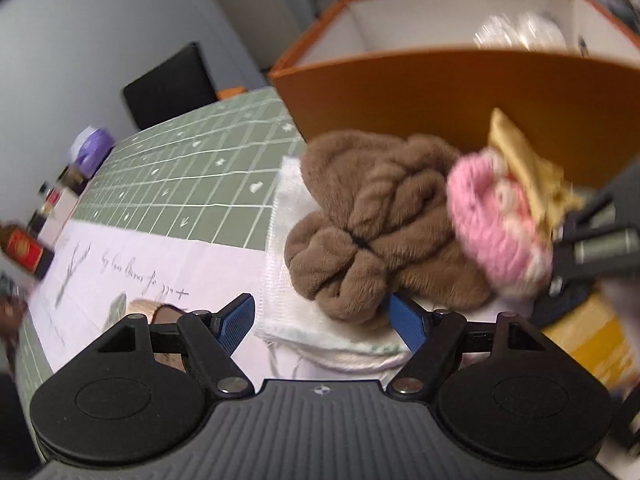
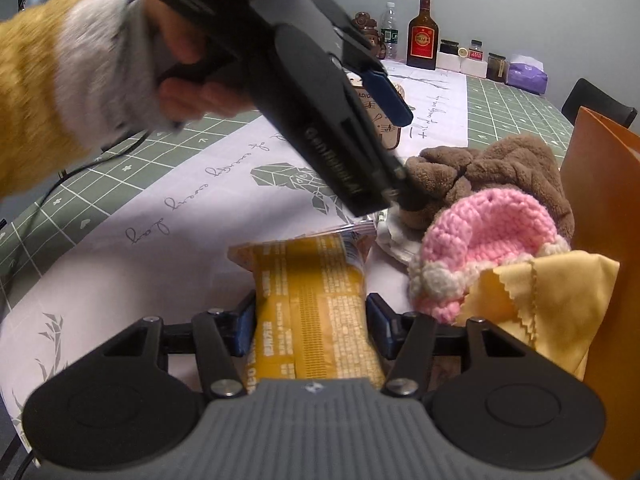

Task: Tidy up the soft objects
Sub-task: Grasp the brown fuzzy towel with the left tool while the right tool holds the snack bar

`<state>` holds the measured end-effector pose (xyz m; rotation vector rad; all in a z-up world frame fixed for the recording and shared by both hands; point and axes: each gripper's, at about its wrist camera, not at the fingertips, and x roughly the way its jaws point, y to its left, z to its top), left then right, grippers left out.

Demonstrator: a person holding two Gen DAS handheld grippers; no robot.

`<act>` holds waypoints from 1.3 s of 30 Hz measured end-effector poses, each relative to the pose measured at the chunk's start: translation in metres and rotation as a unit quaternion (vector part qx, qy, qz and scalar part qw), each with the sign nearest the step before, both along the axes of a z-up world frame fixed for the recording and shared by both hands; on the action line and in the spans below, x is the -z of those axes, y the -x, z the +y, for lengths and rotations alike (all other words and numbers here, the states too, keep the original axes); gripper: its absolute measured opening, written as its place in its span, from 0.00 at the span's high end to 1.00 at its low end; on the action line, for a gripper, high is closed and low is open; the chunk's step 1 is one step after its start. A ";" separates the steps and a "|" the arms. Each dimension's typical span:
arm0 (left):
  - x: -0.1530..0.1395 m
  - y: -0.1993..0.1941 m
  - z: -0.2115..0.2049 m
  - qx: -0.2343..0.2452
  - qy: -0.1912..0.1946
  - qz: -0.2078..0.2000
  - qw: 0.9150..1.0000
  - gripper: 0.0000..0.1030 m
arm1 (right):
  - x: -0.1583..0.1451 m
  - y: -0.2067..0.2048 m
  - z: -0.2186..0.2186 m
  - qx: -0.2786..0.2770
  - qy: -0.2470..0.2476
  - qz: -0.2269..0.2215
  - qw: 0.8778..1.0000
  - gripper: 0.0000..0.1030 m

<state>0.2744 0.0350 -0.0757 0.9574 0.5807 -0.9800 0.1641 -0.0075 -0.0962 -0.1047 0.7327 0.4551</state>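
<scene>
Left tongs (image 1: pixel 322 322) gape wide at the brown plush cloth (image 1: pixel 384 220) on the tabletop (image 2: pixel 120 216); right tongs (image 2: pixel 310 326) clamp a yellow snack packet (image 2: pixel 316 312), print unreadable. Pink knitted hat (image 2: pixel 488 236) crowds the orange box (image 1: pixel 460 92).

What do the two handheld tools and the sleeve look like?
Both tools, left and right, have grey ribbed bodies with a small round emblem, black round-ended side plates, black linkage arms with silver rivets, and blue ribbed pads. In the right view the left tool bears white lettering, too blurred to read. The sleeve is fuzzy, striped mustard and grey.
</scene>
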 end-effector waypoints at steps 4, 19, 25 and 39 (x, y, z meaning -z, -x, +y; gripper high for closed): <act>0.002 -0.005 -0.008 0.049 -0.033 -0.005 0.998 0.13 | 0.000 -0.001 -0.002 -0.009 -0.003 -0.001 1.000 0.45; 0.026 -0.025 -0.065 0.177 -0.099 0.024 0.979 0.05 | -0.001 -0.004 -0.004 -0.027 -0.010 -0.001 1.000 0.45; 0.028 -0.033 -0.058 0.167 -0.080 0.058 0.981 0.39 | 0.000 -0.005 -0.005 -0.034 -0.015 -0.004 0.999 0.45; -0.009 0.011 0.028 -0.005 -0.011 -0.026 1.000 0.46 | 0.002 0.001 -0.005 -0.025 -0.016 -0.013 0.999 0.45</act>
